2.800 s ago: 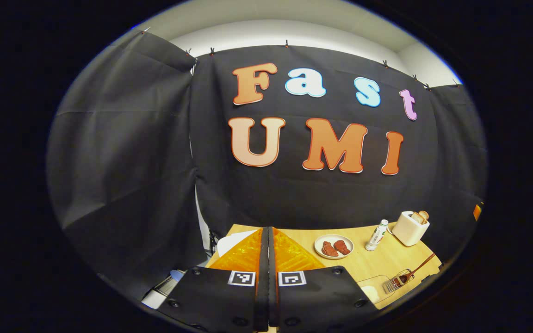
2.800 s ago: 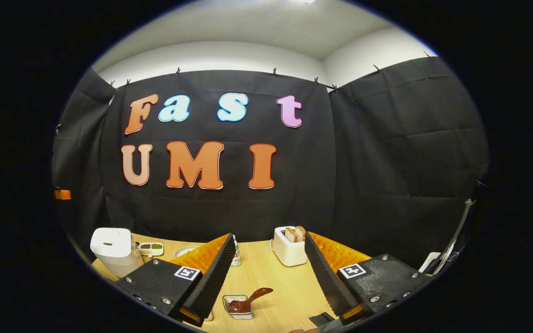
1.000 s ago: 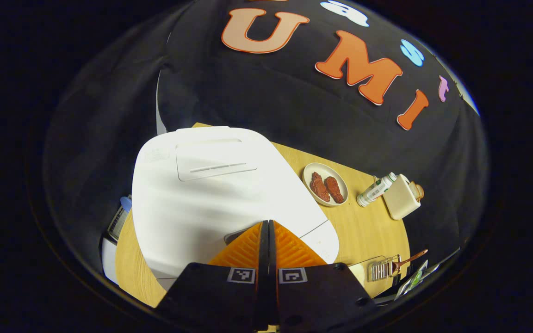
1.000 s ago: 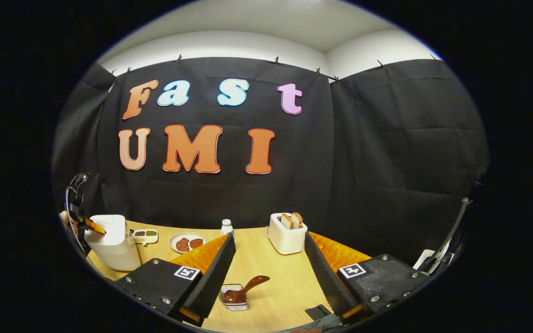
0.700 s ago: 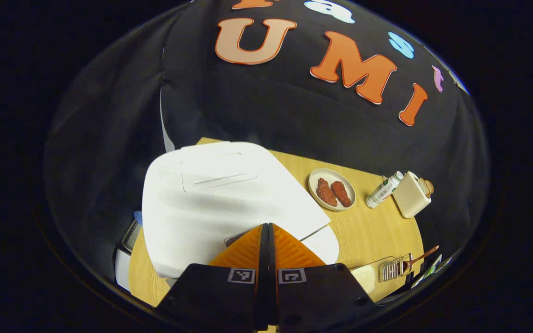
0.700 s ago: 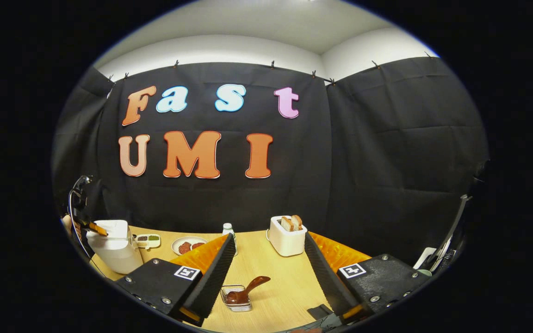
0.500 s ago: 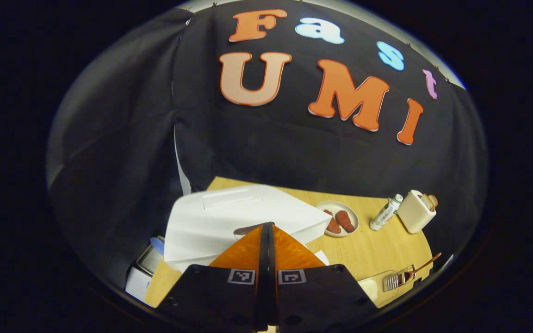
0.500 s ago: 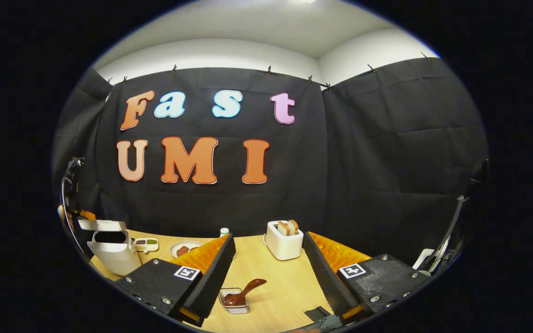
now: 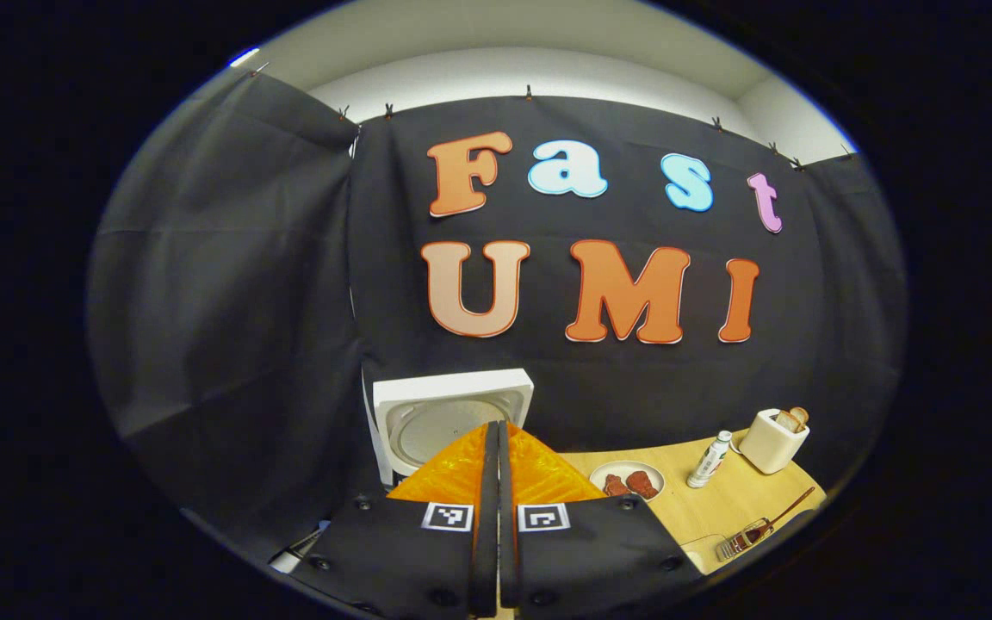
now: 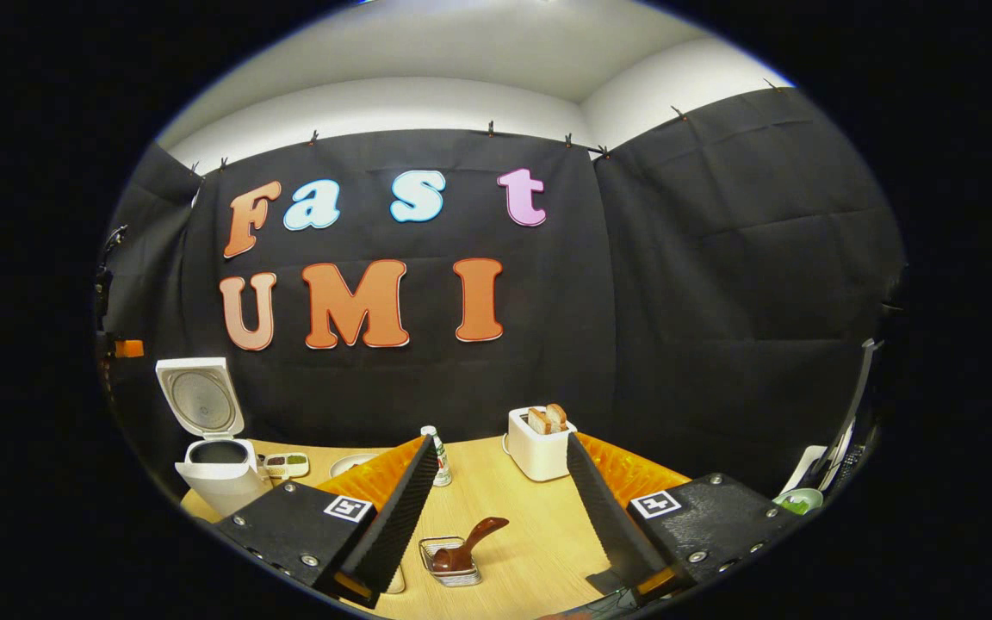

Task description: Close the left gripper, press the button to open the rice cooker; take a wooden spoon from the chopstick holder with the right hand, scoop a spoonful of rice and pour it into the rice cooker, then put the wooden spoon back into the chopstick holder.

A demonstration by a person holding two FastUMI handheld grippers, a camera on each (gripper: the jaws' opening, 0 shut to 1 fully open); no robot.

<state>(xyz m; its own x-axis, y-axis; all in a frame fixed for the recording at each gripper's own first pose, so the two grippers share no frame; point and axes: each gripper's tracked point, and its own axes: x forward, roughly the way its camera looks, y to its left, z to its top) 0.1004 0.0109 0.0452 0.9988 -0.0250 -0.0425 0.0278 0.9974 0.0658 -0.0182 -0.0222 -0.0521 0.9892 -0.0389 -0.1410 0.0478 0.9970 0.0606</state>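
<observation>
The white rice cooker [image 10: 219, 476] stands at the table's far left with its lid [image 10: 201, 398] swung up and the dark pot open. In the left gripper view the raised lid [image 9: 453, 413] shows its round inner face just beyond my left gripper [image 9: 496, 428], which is shut with nothing between the fingers. My right gripper [image 10: 499, 441] is open and empty above the table. Below and between its fingers, the brown wooden spoon [image 10: 479, 532] leans in the small wire chopstick holder [image 10: 455, 579]. That holder [image 9: 741, 542] lies low at the right of the left gripper view.
On the wooden table [image 10: 539, 534] stand a white toaster [image 10: 539, 452] with bread, a small bottle [image 10: 437, 458], a plate of meat [image 9: 628, 480] and a condiment tray [image 10: 287, 465]. A clear container [image 9: 694, 551] sits beside the holder.
The left gripper pressed down on the cooker's front, then lifted and drew back. The lid sprang up from closed to fully open. The right gripper stayed open and barely moved.
</observation>
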